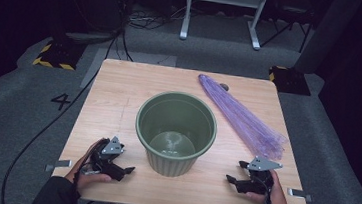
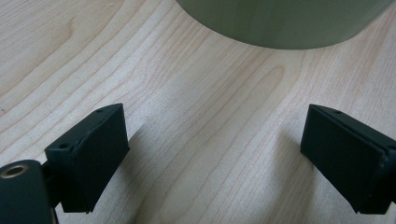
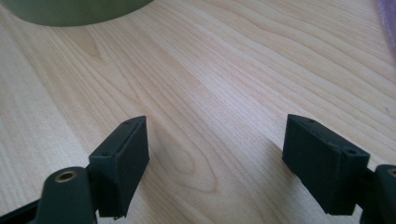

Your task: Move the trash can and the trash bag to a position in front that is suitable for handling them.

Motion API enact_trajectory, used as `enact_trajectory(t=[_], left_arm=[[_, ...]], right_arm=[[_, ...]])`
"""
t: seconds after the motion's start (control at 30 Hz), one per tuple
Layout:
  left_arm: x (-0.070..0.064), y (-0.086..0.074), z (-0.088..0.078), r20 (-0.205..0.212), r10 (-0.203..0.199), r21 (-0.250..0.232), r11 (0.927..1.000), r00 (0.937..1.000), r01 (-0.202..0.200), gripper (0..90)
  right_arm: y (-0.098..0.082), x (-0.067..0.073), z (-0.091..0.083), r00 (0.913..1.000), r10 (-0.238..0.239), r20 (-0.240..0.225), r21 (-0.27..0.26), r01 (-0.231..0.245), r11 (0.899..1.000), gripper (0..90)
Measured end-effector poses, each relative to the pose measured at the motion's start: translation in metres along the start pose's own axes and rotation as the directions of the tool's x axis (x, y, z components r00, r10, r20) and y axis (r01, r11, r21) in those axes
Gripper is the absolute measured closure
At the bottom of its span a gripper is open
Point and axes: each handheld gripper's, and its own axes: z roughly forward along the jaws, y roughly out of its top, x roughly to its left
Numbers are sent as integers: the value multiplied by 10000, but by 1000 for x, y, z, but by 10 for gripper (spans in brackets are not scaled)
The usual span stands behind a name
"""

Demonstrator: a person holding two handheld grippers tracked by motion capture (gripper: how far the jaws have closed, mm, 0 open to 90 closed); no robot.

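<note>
Both tools — left tool point(image 1: 130, 169), right tool point(image 1: 229, 178) — are resting wide and empty beside the green pot point(image 1: 175, 131); the purple bag point(image 1: 243, 117), probably a liner, is awaiting pickup.

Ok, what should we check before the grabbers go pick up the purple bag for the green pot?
1. Left gripper open, nothing between its jaws: ok.
2. Right gripper open, nothing between its jaws: ok.
3. Green pot upright at the middle of the table, mouth up: ok.
4. Pot has nothing inside: ok.
5. Purple bag lies flat beyond the right gripper, apart from the pot, nothing on top: ok.
6. Which end of the bag opens: cannot tell.
</note>
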Motion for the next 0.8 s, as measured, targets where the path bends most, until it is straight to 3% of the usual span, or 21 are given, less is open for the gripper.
enact_trajectory(t=[0.57,0.8], left_arm=[[-6,4,3,-123,-149,32,9999,9998,150,63],[-13,8,8,98,26,15,10000,9999,-26,60]], right_arm=[[2,1,3,9997,147,220,109,-149,9998,162],[11,7,10,10000,51,30,-30,-51,10000,182]])
